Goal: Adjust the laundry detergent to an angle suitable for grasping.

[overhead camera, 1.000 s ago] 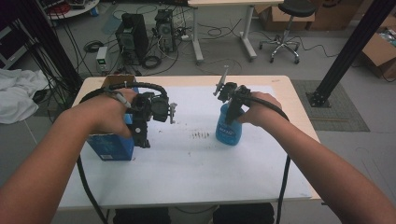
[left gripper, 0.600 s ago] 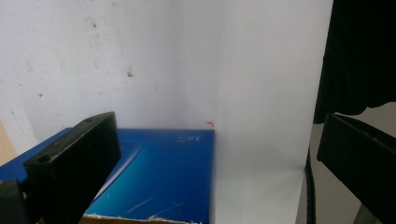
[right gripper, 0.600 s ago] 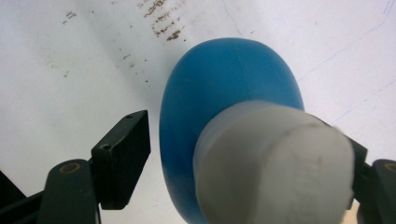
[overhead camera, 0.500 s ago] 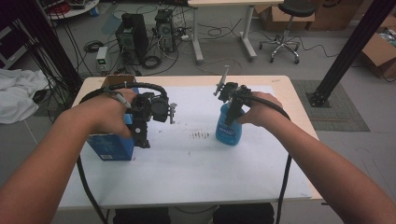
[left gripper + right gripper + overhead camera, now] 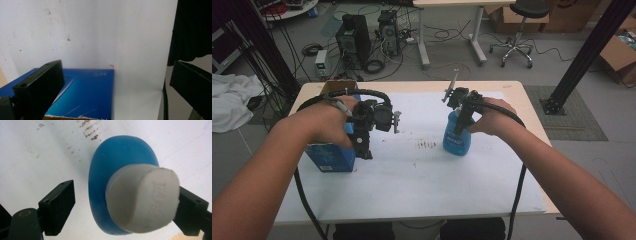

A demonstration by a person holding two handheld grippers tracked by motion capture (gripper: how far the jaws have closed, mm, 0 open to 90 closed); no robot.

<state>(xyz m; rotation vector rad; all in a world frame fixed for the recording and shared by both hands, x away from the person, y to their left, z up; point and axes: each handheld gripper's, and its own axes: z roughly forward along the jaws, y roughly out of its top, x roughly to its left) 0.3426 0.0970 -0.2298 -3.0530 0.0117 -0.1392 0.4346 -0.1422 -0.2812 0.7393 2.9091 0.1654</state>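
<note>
A blue box lies at the left of the white sheet. My left gripper points down just at the box's right edge. In the left gripper view its jaws stand wide apart, open, with the blue box under the left jaw and bare sheet between them. A blue bottle with a white cap stands upright at the right. My right gripper hangs over it, open. Its jaws straddle the white cap: the right jaw is at the cap's side, the left one is clear of it.
An open cardboard box sits at the table's back left, behind my left hand. Brown specks mark the sheet between the two grippers. Beyond the far edge are computer towers, cables, a stool and a black post.
</note>
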